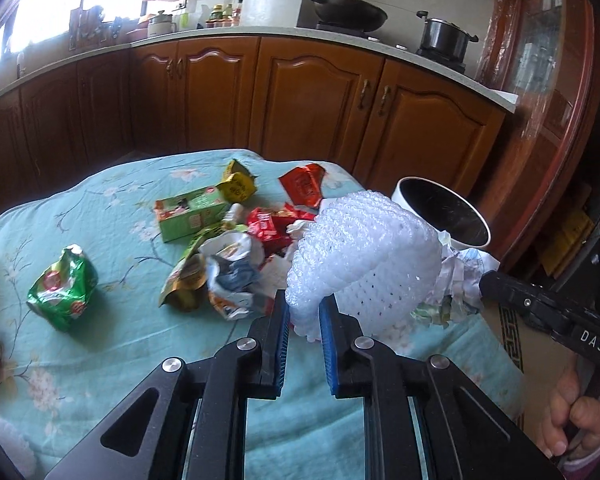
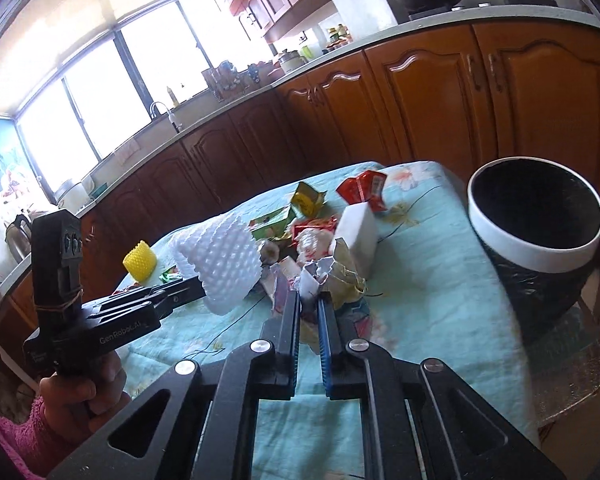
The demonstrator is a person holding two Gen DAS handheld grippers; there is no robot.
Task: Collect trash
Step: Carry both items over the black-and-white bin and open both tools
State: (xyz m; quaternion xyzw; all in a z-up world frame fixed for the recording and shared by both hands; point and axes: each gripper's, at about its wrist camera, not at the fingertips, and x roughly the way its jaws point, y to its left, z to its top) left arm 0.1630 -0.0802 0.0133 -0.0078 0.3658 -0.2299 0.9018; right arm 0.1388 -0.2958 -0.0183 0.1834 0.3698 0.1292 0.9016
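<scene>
Left gripper (image 1: 304,308): clamped on white foam net (image 1: 360,256).
Right gripper (image 2: 309,304): clamped on crumpled paper (image 2: 312,280).
Bin (image 2: 540,256): stood right of the pile.

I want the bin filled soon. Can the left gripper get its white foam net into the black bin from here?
Probably yes. The left gripper already holds the white foam net lifted off the table, and the black bin stands open beyond it; nothing visible blocks the way.

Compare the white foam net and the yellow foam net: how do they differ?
The white foam net is held up off the table in the left gripper; the yellow foam net stands on the tablecloth, untouched. In this view, the white one looks larger and squashed, the yellow one a small, neat tube. Both show a bumpy mesh.
</scene>
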